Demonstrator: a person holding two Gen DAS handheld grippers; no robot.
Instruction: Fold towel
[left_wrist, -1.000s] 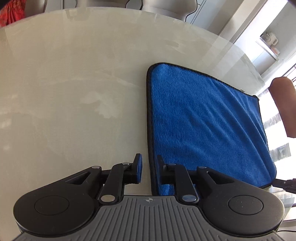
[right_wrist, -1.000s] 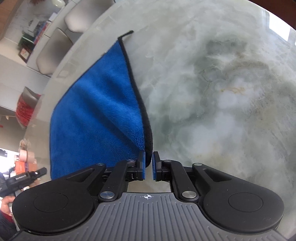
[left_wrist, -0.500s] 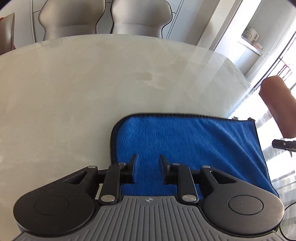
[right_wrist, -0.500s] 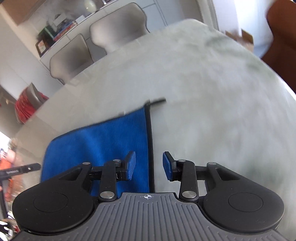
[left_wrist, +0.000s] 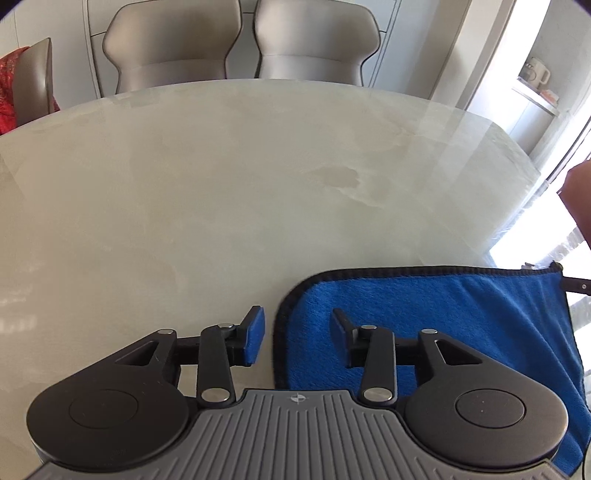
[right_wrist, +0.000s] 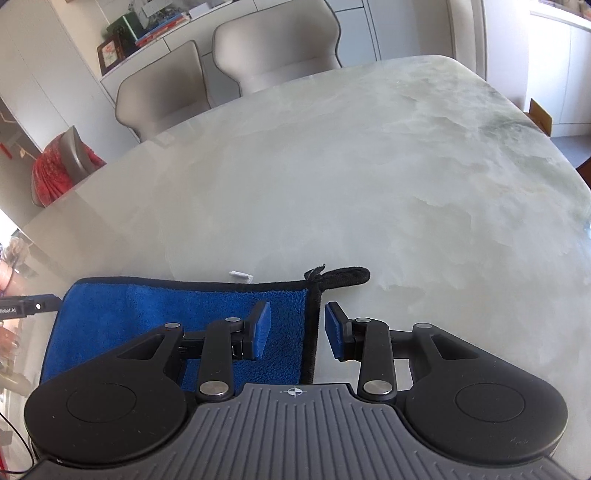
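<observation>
We see the blue towel (left_wrist: 443, 317) lying flat on the pale marble table (left_wrist: 221, 203), close to the near edge. It has a black stitched border, and a small black hanging loop (right_wrist: 343, 275) sticks out from its far right corner onto the bare marble. A small white scrap (right_wrist: 240, 274) lies on the table just beyond the towel's far edge.

Our left gripper (left_wrist: 297, 334) hangs over the towel's rounded left corner. Its jaws are opening at this moment: the left finger (left_wrist: 255, 334) is over bare table, the right one over the blue cloth, and the black border runs through the gap between them. Neither pad presses on the cloth.

Our right gripper (right_wrist: 297, 328) stands over the towel's right edge, just short of the loop. Its jaws are apart, with the left finger (right_wrist: 260, 328) above the cloth and the right one above the marble; the border passes between them untouched.

In the left wrist view, part of the other tool and a bit of an arm show at the far right edge. Beyond the table stand two grey chairs (left_wrist: 240, 40), and a third chair with a red cloth (right_wrist: 55, 173) draped over it sits to the left.
</observation>
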